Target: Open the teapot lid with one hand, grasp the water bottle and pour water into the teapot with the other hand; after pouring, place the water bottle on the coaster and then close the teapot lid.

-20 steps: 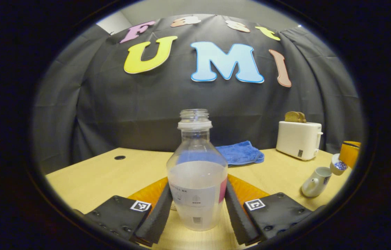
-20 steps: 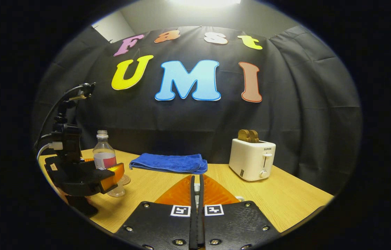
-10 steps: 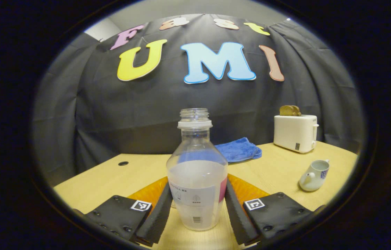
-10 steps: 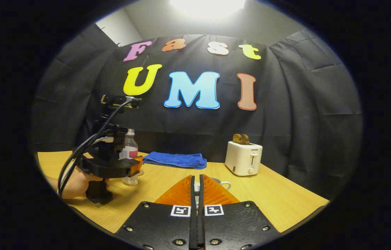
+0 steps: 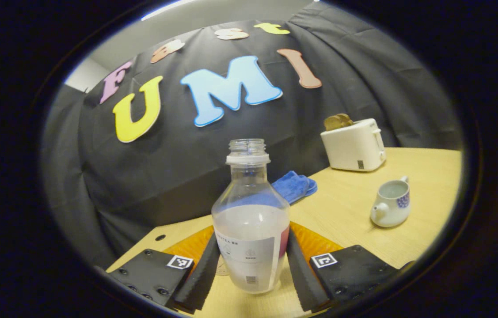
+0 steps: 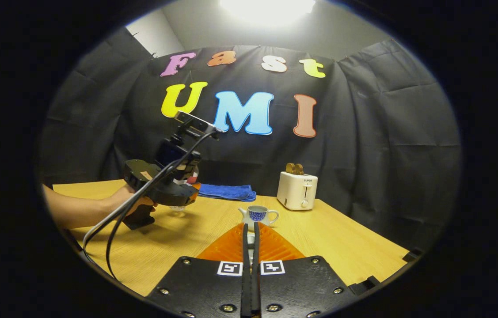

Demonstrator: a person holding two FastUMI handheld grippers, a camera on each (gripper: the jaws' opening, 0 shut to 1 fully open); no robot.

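A clear water bottle [image 5: 251, 238], uncapped and partly full, is held off the table with my left gripper [image 5: 252, 236] shut on its body. The left gripper view is tilted. The white teapot [image 5: 390, 204] with a blue pattern stands open on the table, to the right of the bottle. In the right gripper view, a hand holds the left gripper [image 6: 169, 190] above the table, left of the teapot [image 6: 257, 215]. My right gripper [image 6: 251, 226] is shut, raised nearer than the teapot, with a white piece of the teapot lid [image 6: 251, 239] showing between its fingers.
A white toaster [image 5: 355, 143] with bread in it stands at the back right of the wooden table [image 6: 346, 247]. A folded blue towel [image 6: 226, 192] lies by the back wall. A cable hangs from the left gripper over the table's left side.
The left gripper has lifted the bottle off the table, rolled, and moved towards the teapot. The right gripper has drawn back with the lid, bringing the teapot into its view.
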